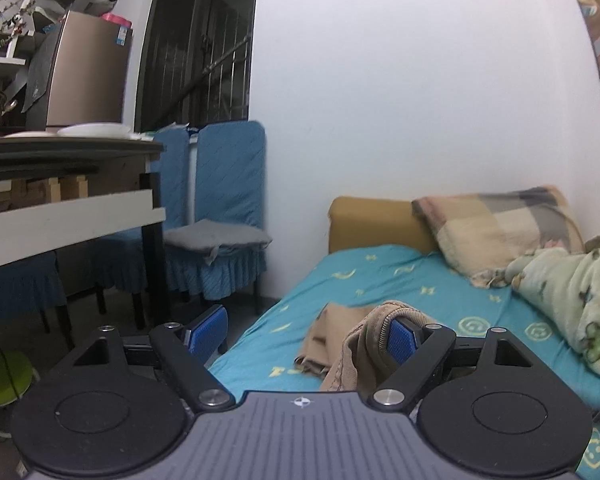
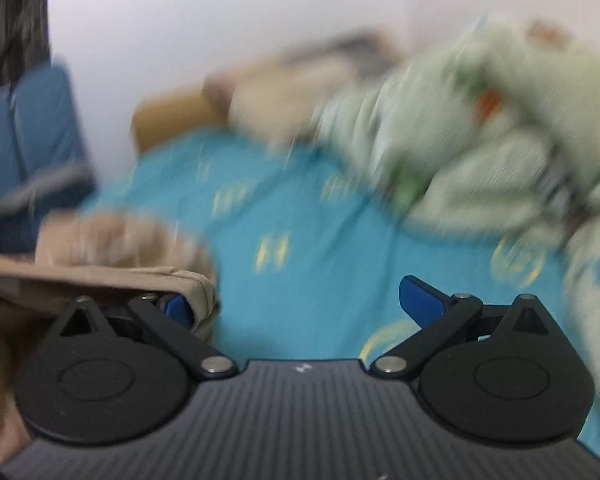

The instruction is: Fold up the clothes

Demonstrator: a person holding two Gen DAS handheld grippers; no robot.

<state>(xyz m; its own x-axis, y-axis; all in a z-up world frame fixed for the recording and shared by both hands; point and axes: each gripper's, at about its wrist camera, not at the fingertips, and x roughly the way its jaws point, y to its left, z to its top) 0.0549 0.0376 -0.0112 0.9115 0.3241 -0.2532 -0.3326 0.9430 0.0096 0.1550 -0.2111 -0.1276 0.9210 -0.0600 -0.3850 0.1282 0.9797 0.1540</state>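
Observation:
A tan garment (image 1: 352, 340) lies partly on the turquoise bed sheet (image 1: 440, 288). My left gripper (image 1: 304, 336) is open; a fold of the garment drapes over its right finger (image 1: 400, 340), while the left finger (image 1: 206, 334) is bare. In the blurred right wrist view, my right gripper (image 2: 300, 304) is open, with the tan garment (image 2: 100, 276) hanging over its left finger (image 2: 176, 306) and the right finger (image 2: 420, 300) free above the sheet (image 2: 300, 240).
A plaid pillow (image 1: 496, 228) and a pale green printed blanket (image 1: 572, 300) lie at the bed's far right. A mustard headboard cushion (image 1: 372, 220) is against the wall. Blue-covered chairs (image 1: 224, 216) and a table (image 1: 68, 184) stand left of the bed.

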